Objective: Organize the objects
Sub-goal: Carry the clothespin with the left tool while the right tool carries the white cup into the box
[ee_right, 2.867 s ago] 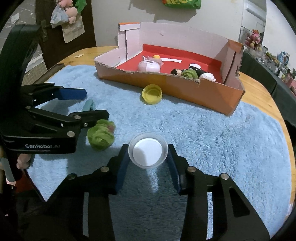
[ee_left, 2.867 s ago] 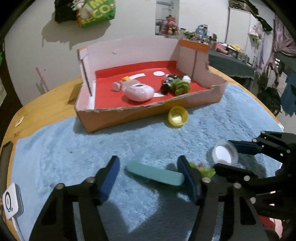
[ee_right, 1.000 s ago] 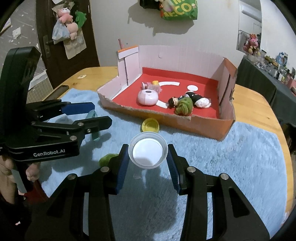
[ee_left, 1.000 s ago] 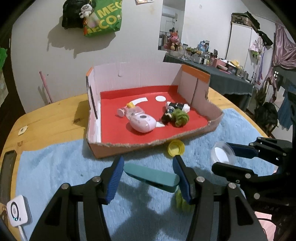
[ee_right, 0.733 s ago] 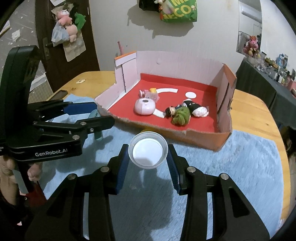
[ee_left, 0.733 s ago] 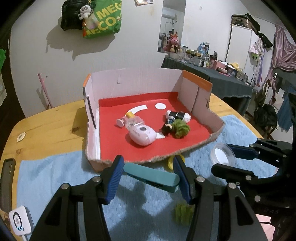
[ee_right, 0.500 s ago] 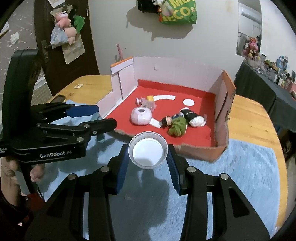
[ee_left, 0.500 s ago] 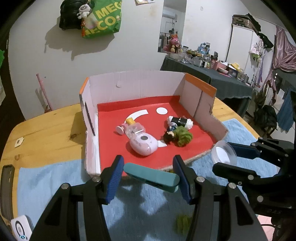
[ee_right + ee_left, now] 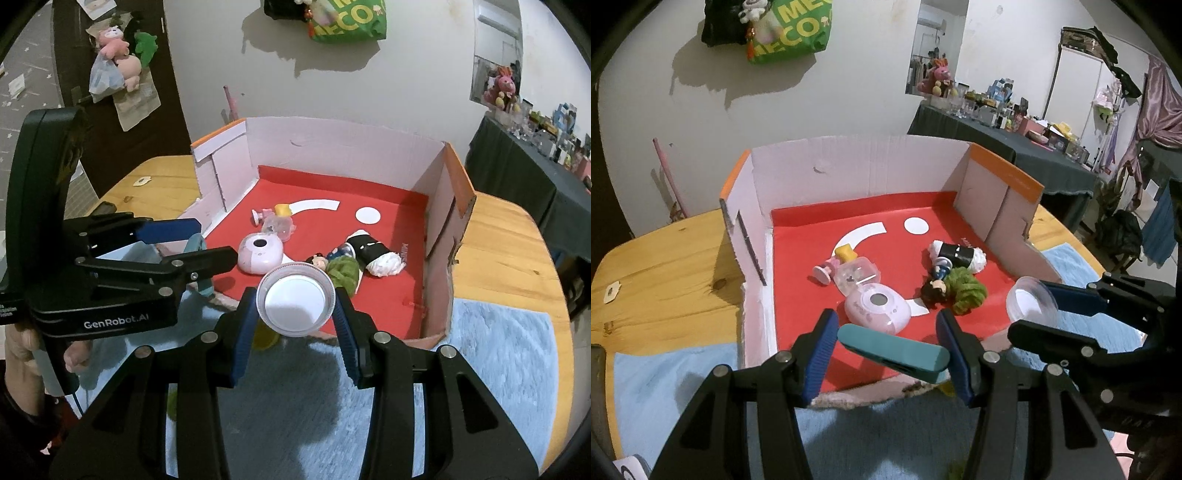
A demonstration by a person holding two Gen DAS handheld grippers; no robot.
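Note:
My left gripper (image 9: 888,352) is shut on a teal bar-shaped case (image 9: 892,352), held above the near wall of the red-floored cardboard box (image 9: 857,177). My right gripper (image 9: 295,314) is shut on a clear round lid (image 9: 295,304) with a white centre, also near the box's front edge. That lid (image 9: 1030,304) shows at the right of the left wrist view. Inside the box lie a pink round device (image 9: 877,308), a small clear bottle (image 9: 855,275), a green yarn ball (image 9: 967,291) and a black-and-white doll (image 9: 955,256).
The box stands on a blue towel (image 9: 498,362) over a wooden table (image 9: 665,266). A yellow cap (image 9: 264,336) lies on the towel just under my right gripper. A green fuzzy item (image 9: 171,404) lies nearer. A hand (image 9: 22,354) holds the left gripper.
Both grippers have moved forward toward the box, carrying the teal case and the lid. The box now fills more of both views. The yellow cap has slipped behind the fingers.

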